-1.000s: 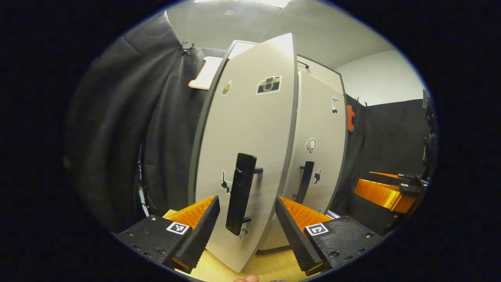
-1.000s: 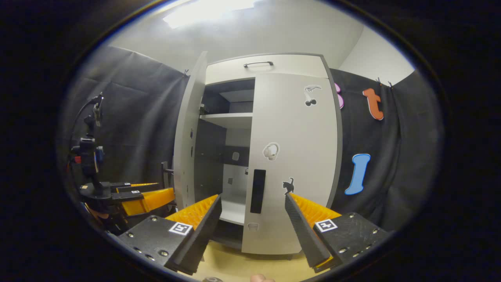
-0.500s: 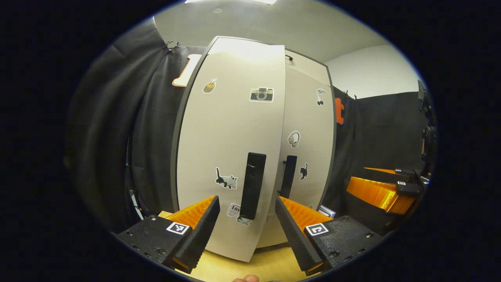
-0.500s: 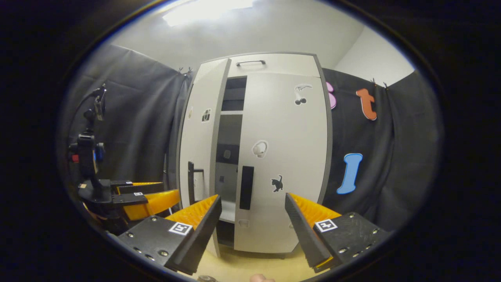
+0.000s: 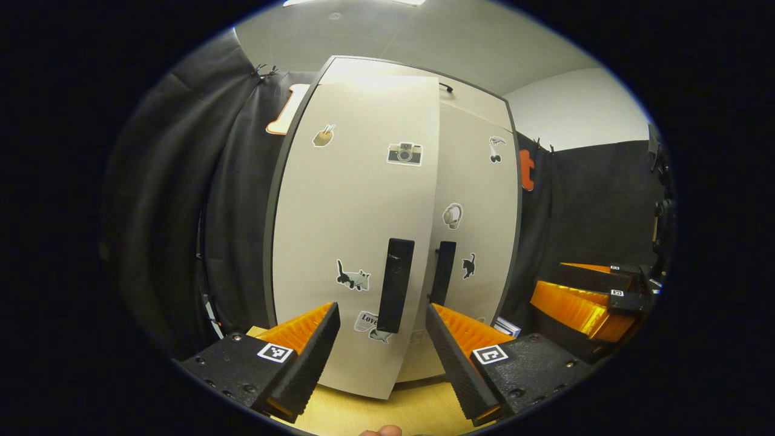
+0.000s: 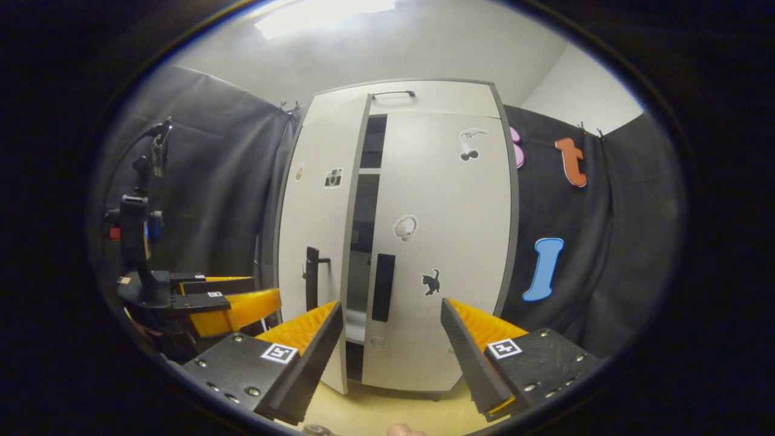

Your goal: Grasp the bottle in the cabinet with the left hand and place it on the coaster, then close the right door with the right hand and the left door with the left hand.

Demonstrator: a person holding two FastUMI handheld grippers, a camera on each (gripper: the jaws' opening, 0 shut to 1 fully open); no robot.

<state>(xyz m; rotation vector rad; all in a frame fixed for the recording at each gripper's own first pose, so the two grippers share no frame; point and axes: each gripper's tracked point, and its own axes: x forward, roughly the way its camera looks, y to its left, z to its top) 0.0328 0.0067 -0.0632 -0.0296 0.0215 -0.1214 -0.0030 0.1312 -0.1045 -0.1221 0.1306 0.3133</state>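
Note:
The pale cabinet's left door [image 5: 351, 230] stands almost shut, its black handle [image 5: 396, 284] just beyond my open left gripper [image 5: 381, 357], which touches nothing. In the right gripper view a narrow dark gap [image 6: 365, 218] remains between the left door [image 6: 315, 230] and the shut right door [image 6: 442, 242]. My right gripper [image 6: 390, 357] is open and empty, facing the right door's handle [image 6: 382, 295] from a short way off. The left gripper [image 6: 227, 303] appears at the left of that view, near the left door's handle [image 6: 312, 284]. The right gripper [image 5: 584, 297] appears at the far right of the left gripper view.
The cabinet stands on a light wooden tabletop [image 6: 387, 409]. A camera on a black stand [image 6: 136, 230] rises at the left behind the left gripper. Black cloth walls surround the cabinet. A fingertip [image 5: 378, 431] shows at the bottom edge.
The left door has swung from wide open to nearly shut, narrowing the gap to a slit. The left gripper followed it inward. The right door stayed shut.

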